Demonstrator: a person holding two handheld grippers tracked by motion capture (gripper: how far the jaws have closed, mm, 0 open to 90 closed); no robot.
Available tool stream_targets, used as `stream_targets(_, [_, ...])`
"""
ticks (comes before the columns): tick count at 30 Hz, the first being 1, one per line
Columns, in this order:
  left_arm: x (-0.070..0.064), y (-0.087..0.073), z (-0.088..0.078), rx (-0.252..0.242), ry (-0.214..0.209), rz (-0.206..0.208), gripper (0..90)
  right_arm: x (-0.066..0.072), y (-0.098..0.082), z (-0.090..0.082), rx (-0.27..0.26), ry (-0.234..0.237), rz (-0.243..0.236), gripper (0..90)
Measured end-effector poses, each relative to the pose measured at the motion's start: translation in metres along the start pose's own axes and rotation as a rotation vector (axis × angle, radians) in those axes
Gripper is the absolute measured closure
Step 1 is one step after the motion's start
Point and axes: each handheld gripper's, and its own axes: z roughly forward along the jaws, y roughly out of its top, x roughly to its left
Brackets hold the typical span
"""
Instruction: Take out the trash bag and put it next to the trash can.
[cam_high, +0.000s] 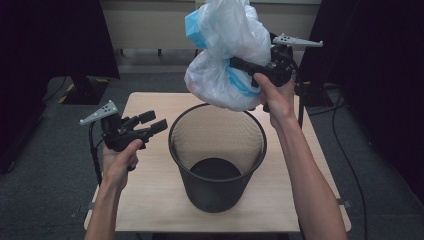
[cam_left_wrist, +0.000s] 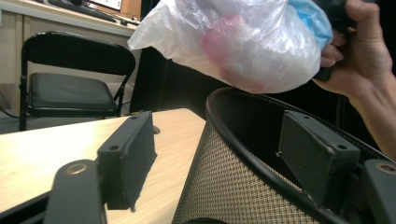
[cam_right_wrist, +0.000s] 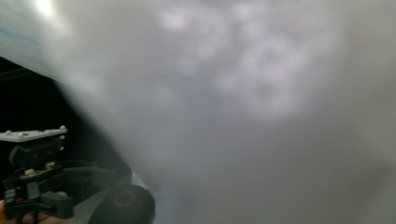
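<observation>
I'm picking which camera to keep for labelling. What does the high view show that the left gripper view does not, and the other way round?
High view alone: the whole table, the bin's dark bottom, both forearms, and the right claw shut on the plastic bag above the bin.

Left gripper view alone: a black folding chair behind the table, and pink contents inside the bag.

Both: the bag hanging over the bin's rim, the hand holding the right claw, and the left claw open beside the bin with nothing between its jaws.
</observation>
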Motion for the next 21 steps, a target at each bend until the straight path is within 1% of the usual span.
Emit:
stream_targets(2, [0.003,-0.005,-0.001,0.002,0.007,-0.002,24.2,-0.005,-0.001,0.001,-0.008,-0.006,0.016,87.6])
stream_targets(4, [0.006,-0.01,0.0,0.025,0.017,-0.006,23.1,-0.011,-0.004,0.002,-0.005,-0.025,0.019,87.6])
stream_targets(5, [0.009,-0.016,0.0,0.044,0.035,-0.002,22.7,-0.013,-0.004,0.002,-0.005,-0.035,0.02,87.6])
stream_targets(6, [0.009,-0.016,0.0,0.044,0.035,-0.002,22.6,-0.013,-0.004,0.002,-0.005,-0.035,0.02,87.6])
stream_targets(7, [0.013,-0.02,0.001,0.056,0.049,-0.009,21.9,-0.017,-0.006,0.001,-0.006,-0.043,0.029,87.6])
stream_targets(8, [0.013,-0.02,0.001,0.056,0.049,-0.009,20.8,-0.017,-0.006,0.001,-0.006,-0.043,0.029,87.6])
stream_targets(9, [0.015,-0.022,0.001,0.06,0.054,-0.014,20.7,-0.021,-0.007,-0.001,-0.01,-0.051,0.03,87.6])
stream_targets(11, [0.019,-0.026,0.002,0.089,0.075,-0.01,20.1,-0.023,-0.008,-0.002,-0.008,-0.057,0.031,87.6])
stream_targets(12, [0.02,-0.028,0.003,0.104,0.082,-0.007,19.1,-0.027,-0.009,-0.003,0.004,-0.08,0.025,87.6])
stream_targets(13, [0.021,-0.031,0.004,0.119,0.092,-0.005,19.1,-0.027,-0.009,-0.003,0.004,-0.08,0.025,87.6])
stream_targets(14, [0.022,-0.033,0.004,0.127,0.103,0.004,18.8,-0.033,-0.01,-0.005,0.004,-0.092,0.034,87.6])
stream_targets(15, [0.023,-0.036,0.004,0.135,0.11,0.003,18.8,-0.033,-0.01,-0.005,0.004,-0.092,0.034,87.6])
stream_targets(16, [0.025,-0.038,0.005,0.146,0.111,-0.002,18.7,-0.036,-0.01,-0.006,0.006,-0.097,0.035,87.6])
stream_targets(17, [0.026,-0.041,0.005,0.155,0.118,-0.001,18.0,-0.041,-0.012,-0.008,0.01,-0.112,0.038,87.6])
stream_targets(18, [0.028,-0.048,0.007,0.181,0.146,0.012,17.6,-0.044,-0.014,-0.009,0.013,-0.118,0.039,87.6])
stream_targets(19, [0.028,-0.048,0.007,0.181,0.146,0.012,17.3,-0.047,-0.016,-0.01,0.017,-0.127,0.04,87.6])
stream_targets(20, [0.028,-0.052,0.01,0.2,0.162,0.025,17.3,-0.047,-0.016,-0.01,0.017,-0.127,0.04,87.6])
stream_targets(21, [0.027,-0.056,0.013,0.234,0.174,0.04,17.1,-0.05,-0.018,-0.011,0.021,-0.137,0.043,87.6])
